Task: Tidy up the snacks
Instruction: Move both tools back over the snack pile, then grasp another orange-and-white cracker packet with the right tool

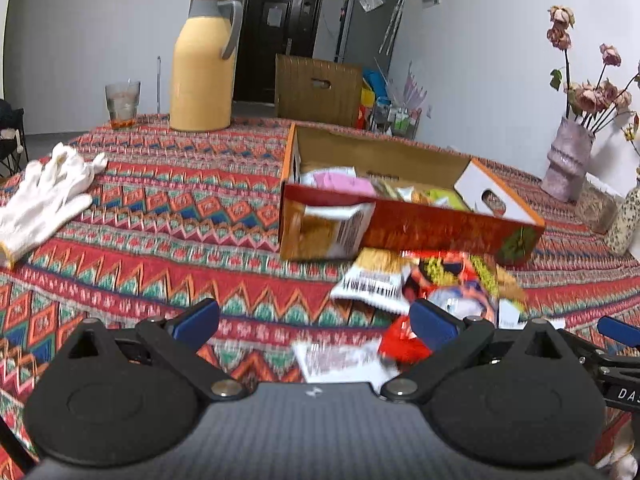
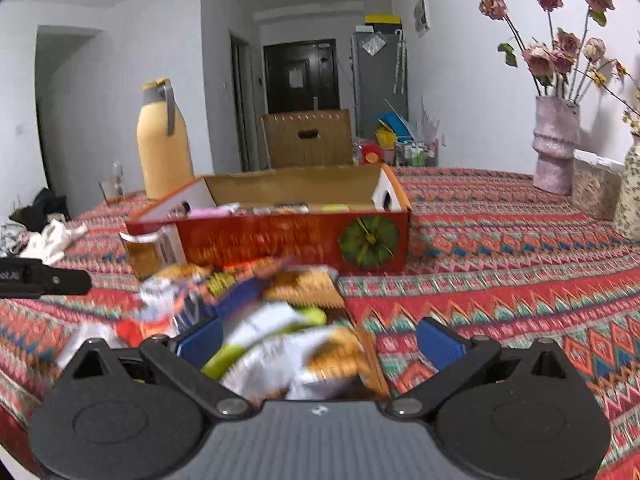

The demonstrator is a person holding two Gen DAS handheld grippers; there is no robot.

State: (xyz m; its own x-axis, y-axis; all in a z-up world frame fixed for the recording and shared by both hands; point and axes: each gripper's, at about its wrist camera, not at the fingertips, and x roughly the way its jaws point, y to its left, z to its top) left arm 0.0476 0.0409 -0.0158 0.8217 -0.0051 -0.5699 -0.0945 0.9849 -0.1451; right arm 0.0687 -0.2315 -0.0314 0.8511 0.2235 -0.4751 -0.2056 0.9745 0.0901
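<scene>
The only writing I can make out is "DA" on the dark bar of my right gripper at the right edge of the left wrist view; the snack labels are too blurred to read, though a barcode shows on one white packet [image 1: 370, 282].

The snack packets [image 2: 288, 320] lie in a loose heap, white, orange, red and green wrappers overlapping, at lower centre of both views, just in front of the red cardboard box [image 2: 280, 240]. The box sits mid-frame on the patterned tablecloth [image 1: 180, 200], open on top, with a green pumpkin picture on its front and more packets inside. One orange packet [image 1: 324, 232] leans against its front.

My left gripper [image 1: 316, 320] hovers low over the cloth, fingers spread wide, empty. My right gripper [image 2: 320, 338] hangs above the heap, fingers likewise spread, pinching nothing.
</scene>
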